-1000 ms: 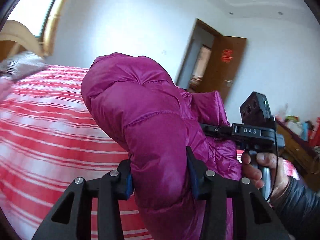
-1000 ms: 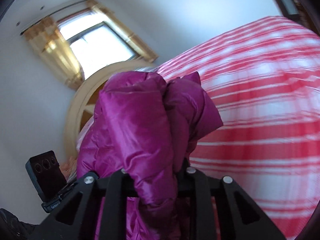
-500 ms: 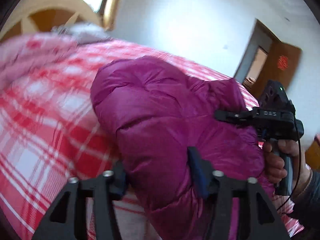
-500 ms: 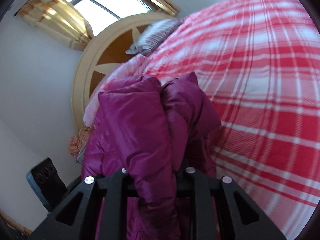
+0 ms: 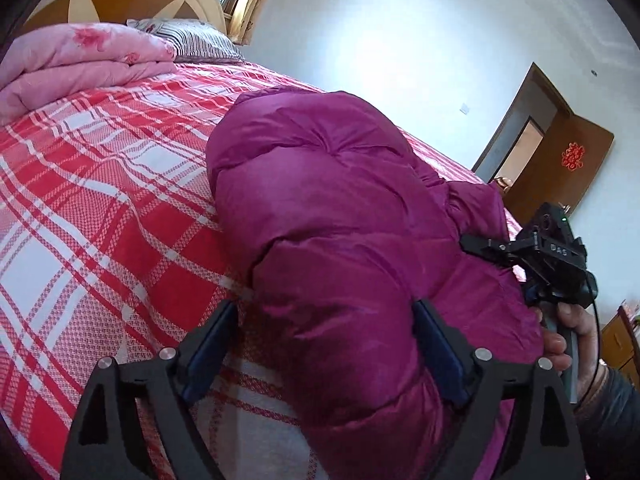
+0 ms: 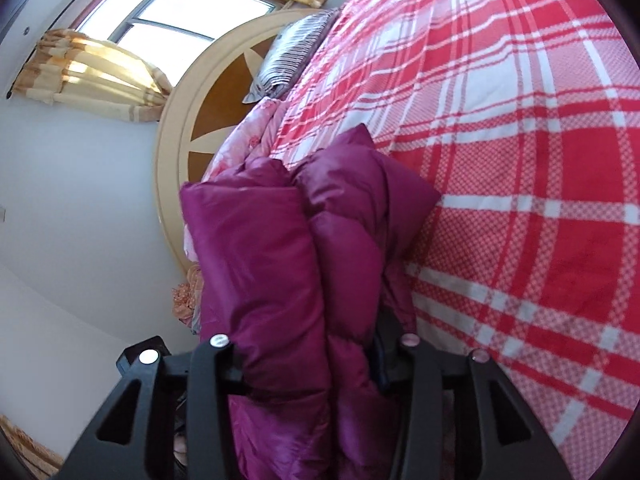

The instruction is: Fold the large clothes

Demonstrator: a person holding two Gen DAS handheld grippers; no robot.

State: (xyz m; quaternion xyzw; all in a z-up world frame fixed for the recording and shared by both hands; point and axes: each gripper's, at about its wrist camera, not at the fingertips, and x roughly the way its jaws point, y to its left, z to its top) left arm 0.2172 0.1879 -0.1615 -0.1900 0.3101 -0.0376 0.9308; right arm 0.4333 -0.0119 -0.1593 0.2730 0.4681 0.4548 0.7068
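A puffy magenta down jacket (image 5: 340, 232), folded into a thick bundle, rests low on the red and white plaid bed (image 5: 100, 208). My left gripper (image 5: 324, 336) has its jaws spread wide, with the bundle's near end between them; the left pad stands apart from the fabric. My right gripper (image 6: 312, 352) is shut on the jacket (image 6: 280, 256), with thick folds bulging between the fingers. The right gripper's body and the hand holding it show in the left wrist view (image 5: 556, 256).
A folded pink quilt (image 5: 76, 60) and a striped pillow (image 5: 188, 38) lie at the head of the bed by the round wooden headboard (image 6: 180, 128). A brown door (image 5: 560, 168) stands open at the far wall. A curtained window (image 6: 160, 16) is behind the headboard.
Both grippers have lowered the jacket bundle down toward the bed. The left gripper's jaws have opened wider, and its left pad has come off the fabric.
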